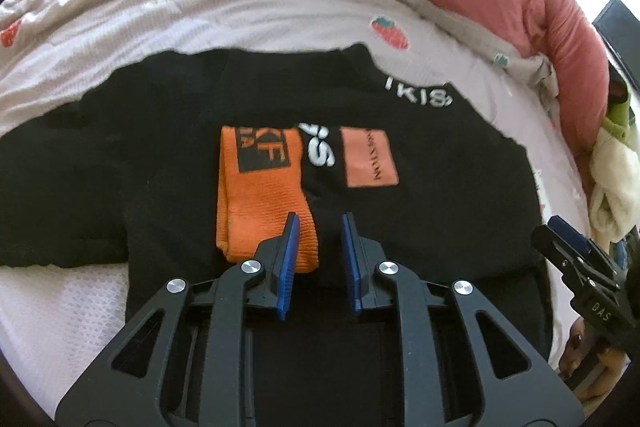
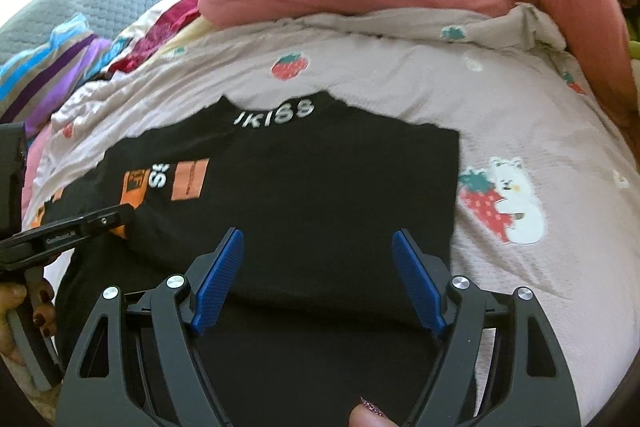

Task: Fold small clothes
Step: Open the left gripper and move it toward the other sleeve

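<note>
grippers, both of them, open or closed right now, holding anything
Left gripper: jaws slightly apart, nothing between them, over the black shirt beside the orange sock.
Right gripper: wide open, empty, above the shirt.

1 black shirt [image 2: 320,187], 1 orange sock [image 1: 260,195], 2 grippers [image 1: 320,223]
</note>
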The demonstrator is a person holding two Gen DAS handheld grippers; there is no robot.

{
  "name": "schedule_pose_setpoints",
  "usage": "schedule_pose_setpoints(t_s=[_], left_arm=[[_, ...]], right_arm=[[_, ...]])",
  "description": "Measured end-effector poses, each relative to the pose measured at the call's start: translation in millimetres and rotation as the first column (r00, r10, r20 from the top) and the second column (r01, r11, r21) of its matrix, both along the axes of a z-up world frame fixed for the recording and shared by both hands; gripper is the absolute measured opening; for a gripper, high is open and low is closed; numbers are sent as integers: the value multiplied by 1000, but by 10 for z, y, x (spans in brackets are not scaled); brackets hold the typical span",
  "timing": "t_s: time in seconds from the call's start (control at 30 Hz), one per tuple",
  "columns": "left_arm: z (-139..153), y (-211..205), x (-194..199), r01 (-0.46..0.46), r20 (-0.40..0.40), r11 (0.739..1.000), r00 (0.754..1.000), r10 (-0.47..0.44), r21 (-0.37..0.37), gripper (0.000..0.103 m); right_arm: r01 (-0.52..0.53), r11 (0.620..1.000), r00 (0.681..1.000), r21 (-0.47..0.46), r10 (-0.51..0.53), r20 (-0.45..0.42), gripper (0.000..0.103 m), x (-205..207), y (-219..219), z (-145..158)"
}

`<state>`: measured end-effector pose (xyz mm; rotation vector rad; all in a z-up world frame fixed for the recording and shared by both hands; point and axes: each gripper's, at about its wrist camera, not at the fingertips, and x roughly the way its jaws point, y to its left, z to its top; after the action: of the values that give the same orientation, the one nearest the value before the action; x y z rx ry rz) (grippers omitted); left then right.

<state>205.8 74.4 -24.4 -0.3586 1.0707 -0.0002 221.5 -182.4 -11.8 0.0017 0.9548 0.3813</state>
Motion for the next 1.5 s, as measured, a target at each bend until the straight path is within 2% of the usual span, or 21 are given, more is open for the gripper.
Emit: schedule_pose_setpoints(t_s=[0.13,0.23,0.33,0.43,0.6,0.7,0.83,1.13,1.23,1.33,1.47,1.5], left_arm=[[-97,30,-22,-4,-18,1000,1000,4,-3,14],[-135,40,-24,-4,-24,1000,1000,4,-4,14],[-155,52,-18,-11,-19,1000,1000,11,-11,14],[-157,59,-41,-36,-4,999,999,35,-21,14],[-88,23,-96,-39,12,999,999,39,5,14],[-35,41,-151,-47,24,999,999,47,-3,14],[23,66,-221,-58,35,998,998,58,-6,14],[199,172,-386,-95,78,995,992,95,-5,18],[266,231,-462,-110,99,994,989,110,-3,25],[315,310,-545,-132,111,991,985,131,0,27],[360,457,-662,-175,129,985,976,175,-12,39],[376,502,-703,-185,133,983,974,185,-13,40]], right_arm=[[-5,1000,999,-19,4,-35,76,30,40,-129],[20,998,996,-60,-25,-89,76,84,-30,-334],[25,999,992,-40,-30,-124,76,100,-114,-459],[19,999,992,-37,-23,-121,76,84,-130,-425],[39,999,992,11,-38,-118,76,31,-212,-347],[33,999,993,1,-33,-112,76,2,-190,-317],[34,999,995,12,-33,-97,82,-32,-182,-243],[26,999,998,22,-25,-59,84,-127,-112,-83],[23,999,999,28,-22,-48,87,-158,-76,-25],[13,999,999,31,-12,-31,89,-194,-6,44],[-4,999,1000,43,4,-8,92,-244,103,140],[-9,999,1000,44,9,-3,93,-253,139,161]])
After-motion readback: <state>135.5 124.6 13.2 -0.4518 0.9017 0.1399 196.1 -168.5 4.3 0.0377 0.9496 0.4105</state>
